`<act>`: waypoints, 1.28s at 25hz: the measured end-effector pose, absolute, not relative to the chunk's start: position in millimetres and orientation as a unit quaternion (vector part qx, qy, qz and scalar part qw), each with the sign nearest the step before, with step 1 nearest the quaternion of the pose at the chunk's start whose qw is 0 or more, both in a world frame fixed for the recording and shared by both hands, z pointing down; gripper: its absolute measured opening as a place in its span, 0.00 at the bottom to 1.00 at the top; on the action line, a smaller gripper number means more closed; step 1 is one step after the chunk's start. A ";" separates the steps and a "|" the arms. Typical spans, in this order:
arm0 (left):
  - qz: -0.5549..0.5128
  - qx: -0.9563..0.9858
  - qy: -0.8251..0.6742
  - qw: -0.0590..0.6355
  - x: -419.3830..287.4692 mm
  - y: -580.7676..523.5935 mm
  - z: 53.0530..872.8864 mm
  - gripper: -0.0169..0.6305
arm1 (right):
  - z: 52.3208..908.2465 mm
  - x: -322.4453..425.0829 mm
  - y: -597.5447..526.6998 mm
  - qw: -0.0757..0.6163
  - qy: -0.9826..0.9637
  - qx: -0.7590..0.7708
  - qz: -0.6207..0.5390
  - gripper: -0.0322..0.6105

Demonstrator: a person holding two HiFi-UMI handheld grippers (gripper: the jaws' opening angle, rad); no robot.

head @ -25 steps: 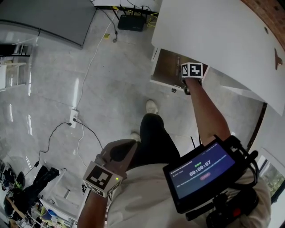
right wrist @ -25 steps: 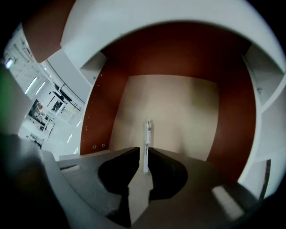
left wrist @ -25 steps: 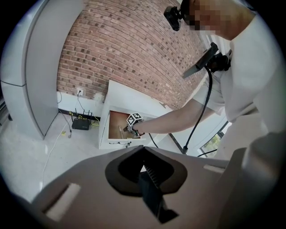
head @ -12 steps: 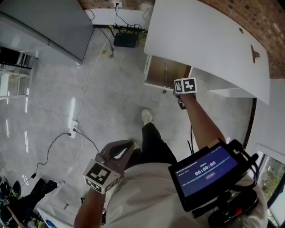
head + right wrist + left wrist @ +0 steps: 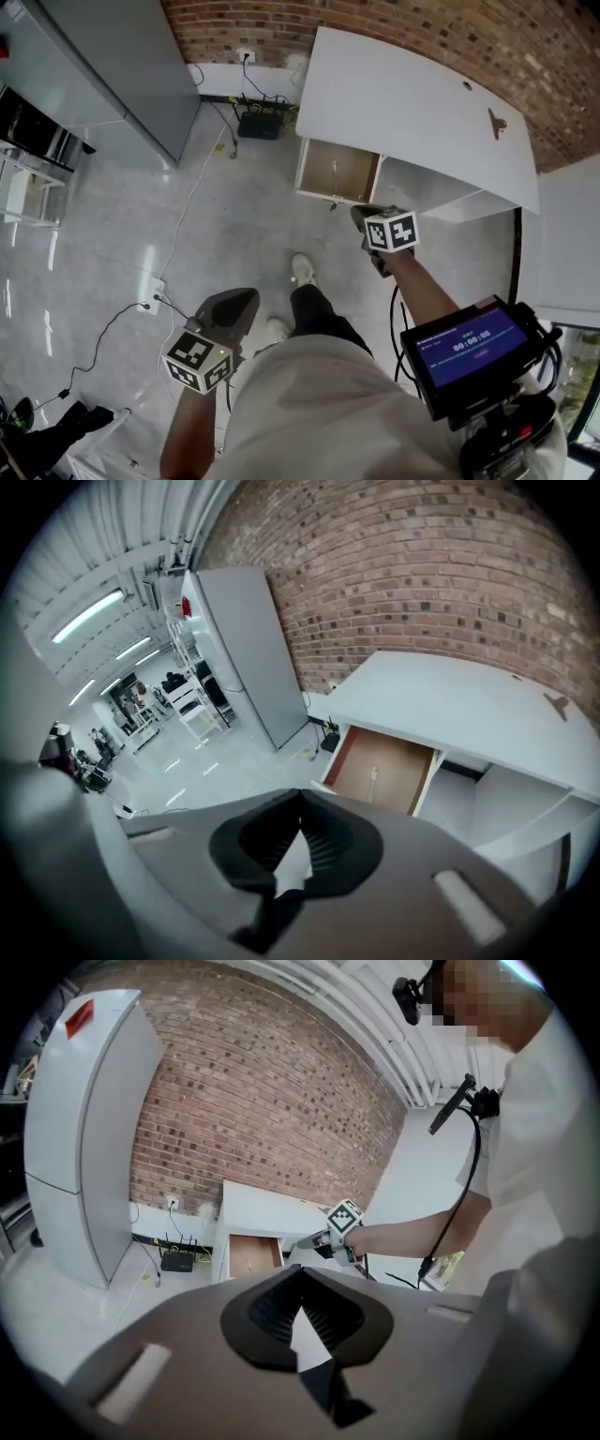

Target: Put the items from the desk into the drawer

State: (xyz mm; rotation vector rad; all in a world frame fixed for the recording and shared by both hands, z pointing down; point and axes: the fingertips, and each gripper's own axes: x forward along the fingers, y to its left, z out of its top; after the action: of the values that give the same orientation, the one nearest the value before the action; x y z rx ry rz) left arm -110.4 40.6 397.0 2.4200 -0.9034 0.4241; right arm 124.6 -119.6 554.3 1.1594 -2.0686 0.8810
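The white desk (image 5: 412, 103) stands against the brick wall with its drawer (image 5: 337, 172) pulled open; a small white item (image 5: 333, 170) lies inside. A small brown object (image 5: 495, 122) rests on the desktop, also seen as the brown object (image 5: 558, 703) in the right gripper view. My right gripper (image 5: 360, 215) hangs just in front of the drawer, jaws together and empty. My left gripper (image 5: 234, 307) is low by my left side, over the floor, also shut and empty. The right gripper view looks down into the drawer (image 5: 380, 771).
A tall grey cabinet (image 5: 112, 66) stands left of the desk. A black router (image 5: 261, 124) and cables lie on the floor by the wall, a power strip (image 5: 150, 286) further left. My shoe (image 5: 302, 270) is in front of the drawer. A screen (image 5: 469, 342) hangs at my chest.
My right gripper has drawn back from the drawer front toward my body. The head view has pulled back and up, showing more desk and wall. The left gripper has barely moved.
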 end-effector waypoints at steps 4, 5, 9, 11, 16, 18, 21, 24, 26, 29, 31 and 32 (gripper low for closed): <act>0.148 0.900 -0.331 0.244 -121.7 83.5 370.2 0.04 | 491.1 99.8 -54.4 0.285 -0.802 0.428 0.305 0.05; 0.147 0.901 -0.329 0.243 -121.9 91.7 368.8 0.04 | 482.2 93.6 -40.8 0.283 -0.808 0.422 0.298 0.05; 0.148 0.902 -0.325 0.244 -118.1 99.7 378.5 0.04 | 471.0 74.5 -6.7 0.277 -0.826 0.392 0.296 0.05; 0.148 0.903 -0.322 0.242 -119.2 98.2 379.5 0.04 | 465.4 64.8 4.0 0.275 -0.832 0.381 0.294 0.05; 0.145 0.911 -0.308 0.233 -122.1 138.2 372.8 0.04 | 443.9 39.2 60.4 0.260 -0.848 0.363 0.285 0.05; 0.144 0.914 -0.303 0.229 -122.2 155.2 370.2 0.04 | 436.8 32.3 81.0 0.256 -0.852 0.360 0.281 0.05; 0.145 0.915 -0.298 0.229 -123.3 155.0 371.3 0.04 | 429.7 22.6 84.0 0.258 -0.859 0.354 0.266 0.05; 0.151 0.916 -0.293 0.229 -124.4 155.6 373.4 0.04 | 422.2 15.0 84.2 0.260 -0.865 0.348 0.250 0.05; 0.152 0.915 -0.295 0.230 -127.0 157.9 372.8 0.04 | 417.5 8.7 87.5 0.261 -0.870 0.341 0.244 0.05; 0.150 0.910 -0.307 0.236 -131.3 163.4 372.7 0.04 | 413.4 -0.3 94.0 0.267 -0.877 0.327 0.230 0.05; 0.149 0.906 -0.313 0.241 -132.6 168.1 374.9 0.04 | 412.2 -5.0 97.7 0.270 -0.881 0.318 0.224 0.05; 0.150 0.905 -0.315 0.244 -133.0 170.6 376.0 0.04 | 411.6 -7.2 99.1 0.271 -0.883 0.314 0.221 0.05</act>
State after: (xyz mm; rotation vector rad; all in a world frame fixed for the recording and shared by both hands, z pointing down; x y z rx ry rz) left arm -133.0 170.6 376.0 2.4724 -0.8593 0.4087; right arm -7.2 99.1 411.6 0.8465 -2.3774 0.5963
